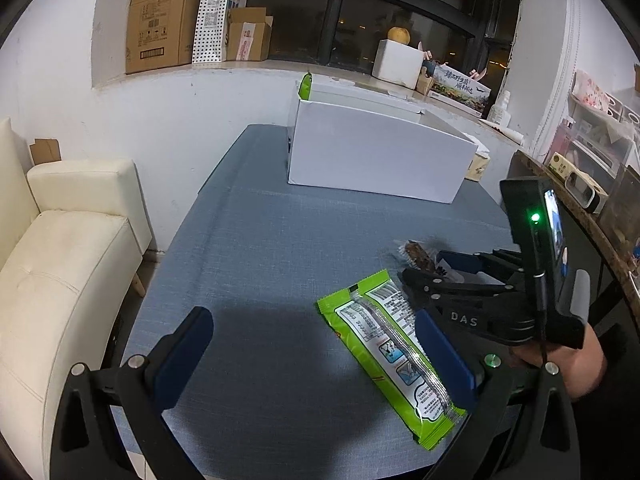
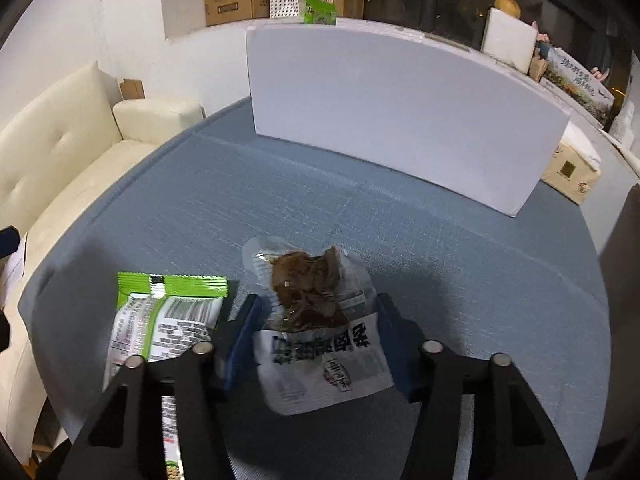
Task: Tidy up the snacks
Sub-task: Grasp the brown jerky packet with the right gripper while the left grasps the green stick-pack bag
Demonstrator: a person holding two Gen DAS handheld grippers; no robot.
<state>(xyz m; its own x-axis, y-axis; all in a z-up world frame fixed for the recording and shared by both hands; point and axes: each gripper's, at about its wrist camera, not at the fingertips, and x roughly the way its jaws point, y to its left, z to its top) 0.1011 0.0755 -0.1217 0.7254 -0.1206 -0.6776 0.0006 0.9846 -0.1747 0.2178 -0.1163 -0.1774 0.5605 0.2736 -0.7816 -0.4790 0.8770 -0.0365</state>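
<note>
A green snack packet lies face down on the blue tablecloth; it also shows in the right wrist view. My left gripper is open just above the cloth, its right finger against the packet's edge. A clear packet of brown snack lies between the pads of my right gripper, whose jaws stand a little wider than the packet, touching its sides. From the left wrist view the right gripper sits over that packet. A white box stands at the table's far side with a green packet sticking out.
A cream sofa stands left of the table. A tan tissue box sits right of the white box. Cardboard boxes and clutter line the windowsill. A shelf with items is at the right.
</note>
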